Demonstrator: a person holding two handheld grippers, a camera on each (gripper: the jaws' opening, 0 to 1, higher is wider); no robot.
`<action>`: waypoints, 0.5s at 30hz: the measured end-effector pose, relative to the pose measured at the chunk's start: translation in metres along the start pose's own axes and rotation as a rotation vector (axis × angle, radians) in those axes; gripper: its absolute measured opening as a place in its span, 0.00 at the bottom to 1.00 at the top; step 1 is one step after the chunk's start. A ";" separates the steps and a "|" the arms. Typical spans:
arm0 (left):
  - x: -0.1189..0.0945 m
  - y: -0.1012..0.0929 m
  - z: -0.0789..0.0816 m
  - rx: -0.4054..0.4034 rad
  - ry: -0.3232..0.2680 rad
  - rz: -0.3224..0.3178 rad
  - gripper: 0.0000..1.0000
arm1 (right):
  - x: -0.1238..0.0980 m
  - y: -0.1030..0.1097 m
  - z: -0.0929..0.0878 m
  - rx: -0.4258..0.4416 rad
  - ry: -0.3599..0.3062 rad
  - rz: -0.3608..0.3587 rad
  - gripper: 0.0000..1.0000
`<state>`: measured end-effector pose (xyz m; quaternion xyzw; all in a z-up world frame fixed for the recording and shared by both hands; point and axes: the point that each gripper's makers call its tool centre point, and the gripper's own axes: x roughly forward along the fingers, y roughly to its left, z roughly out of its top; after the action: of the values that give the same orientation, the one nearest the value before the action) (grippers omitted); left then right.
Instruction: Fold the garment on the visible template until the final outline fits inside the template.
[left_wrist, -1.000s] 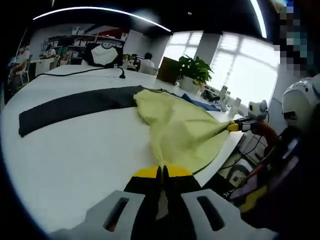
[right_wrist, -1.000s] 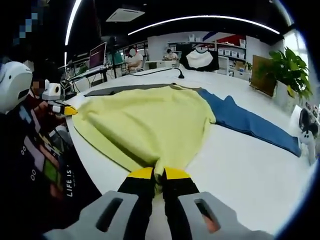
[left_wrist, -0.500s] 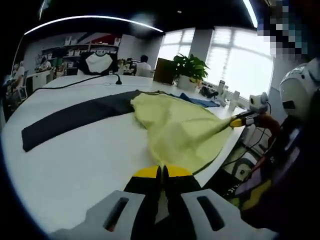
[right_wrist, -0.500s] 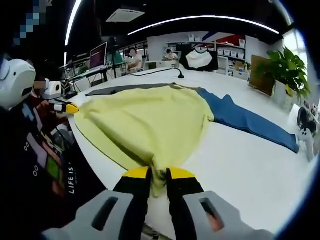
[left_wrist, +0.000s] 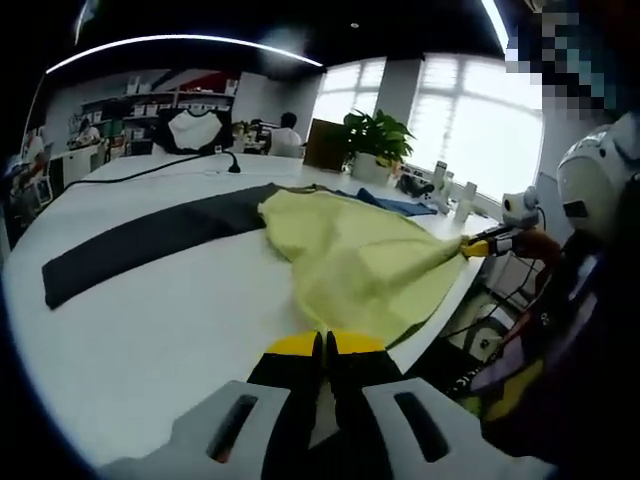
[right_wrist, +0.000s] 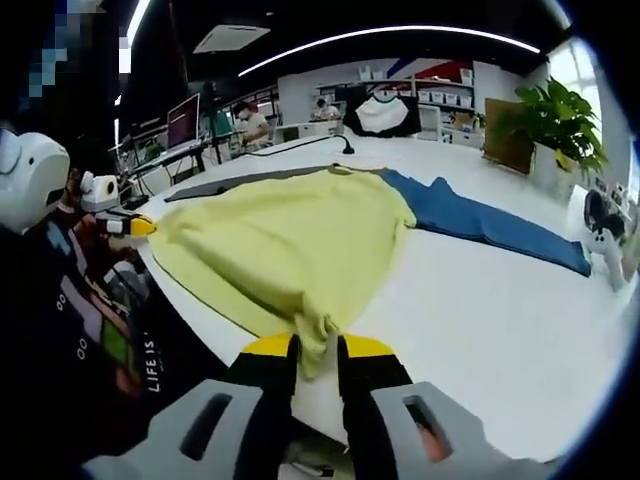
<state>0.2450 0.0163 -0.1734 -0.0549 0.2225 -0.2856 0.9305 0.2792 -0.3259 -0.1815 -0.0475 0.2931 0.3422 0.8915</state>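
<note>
On the white desk (left_wrist: 150, 310), left gripper view: yellow garment (left_wrist: 360, 265) lies beside a dark cloth strip (left_wrist: 150, 235); left gripper (left_wrist: 325, 345) fingers pinched closed on its near hem | right gripper view: right gripper (right_wrist: 318, 350) fingers slightly parted, garment corner bunched between them, blue cloth (right_wrist: 490, 225) touching its far side.

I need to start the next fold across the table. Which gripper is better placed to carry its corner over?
Probably the left gripper: its jaws stand shut on the yellow garment. The right gripper stands open, cloth loose between.
</note>
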 end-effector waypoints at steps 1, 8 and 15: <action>0.000 0.001 0.000 0.000 0.000 0.000 0.03 | -0.001 0.002 0.000 0.016 0.002 0.008 0.06; -0.003 0.000 0.002 0.001 -0.004 -0.004 0.03 | -0.008 0.009 -0.001 0.081 0.005 0.034 0.01; -0.009 -0.002 0.006 -0.011 0.021 -0.029 0.03 | -0.016 0.019 -0.006 0.133 0.065 0.064 0.01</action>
<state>0.2401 0.0196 -0.1641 -0.0603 0.2332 -0.2983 0.9236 0.2545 -0.3223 -0.1753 0.0102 0.3452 0.3483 0.8714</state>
